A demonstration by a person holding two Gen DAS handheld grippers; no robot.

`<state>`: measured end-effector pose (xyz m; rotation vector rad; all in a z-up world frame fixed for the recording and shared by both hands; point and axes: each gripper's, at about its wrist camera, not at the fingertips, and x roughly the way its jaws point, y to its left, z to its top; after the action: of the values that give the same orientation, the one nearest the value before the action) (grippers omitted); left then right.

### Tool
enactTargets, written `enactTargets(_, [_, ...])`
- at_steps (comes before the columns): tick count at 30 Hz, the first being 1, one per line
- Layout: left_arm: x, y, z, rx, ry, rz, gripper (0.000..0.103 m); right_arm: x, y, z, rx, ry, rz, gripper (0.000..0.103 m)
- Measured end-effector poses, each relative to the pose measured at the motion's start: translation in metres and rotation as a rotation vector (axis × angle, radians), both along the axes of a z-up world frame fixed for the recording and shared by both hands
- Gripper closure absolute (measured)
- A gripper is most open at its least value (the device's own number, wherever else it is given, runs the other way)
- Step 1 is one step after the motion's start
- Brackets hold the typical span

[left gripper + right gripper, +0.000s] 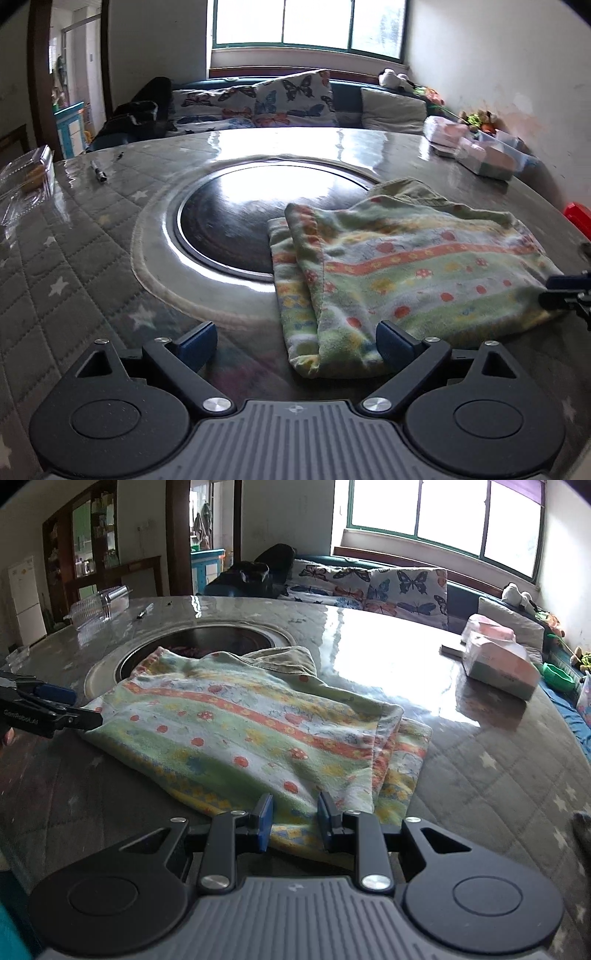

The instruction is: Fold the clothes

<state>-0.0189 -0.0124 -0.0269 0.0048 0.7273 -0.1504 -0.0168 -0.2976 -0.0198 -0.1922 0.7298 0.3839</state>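
A folded fleece cloth (424, 266), green with orange bands and mushroom prints, lies on the table, partly over the round metal inset. My left gripper (295, 341) stands wide open at its near left corner, which lies between the fingers; the right pad (393, 345) rests against the fabric. My right gripper (295, 821) has its jaws narrow, with the cloth's (240, 738) near right edge pinched between the blue pads. The right gripper (561, 291) also shows at the cloth's far corner in the left wrist view. The left gripper (55, 705) shows at the left edge of the right wrist view.
The table (92, 240) has a quilted grey star cover under clear film and a round metal inset (229, 221). A pen (98, 171) and a clear plastic box (29, 177) lie at the left, tissue packs (487, 158) at the far right. A sofa with butterfly cushions (291, 96) stands behind.
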Motion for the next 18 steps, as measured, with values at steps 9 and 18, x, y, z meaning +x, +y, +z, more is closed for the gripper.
enactTargets(9, [0.003,-0.003,0.009,-0.013,0.008,-0.016,0.009,0.003,-0.022,0.008,0.086,-0.009,-0.063,0.079])
enactTargets(18, [0.018,-0.006,0.022,-0.002,-0.040,-0.009,0.008,0.011,-0.029,0.005,0.100,-0.004,-0.081,0.079])
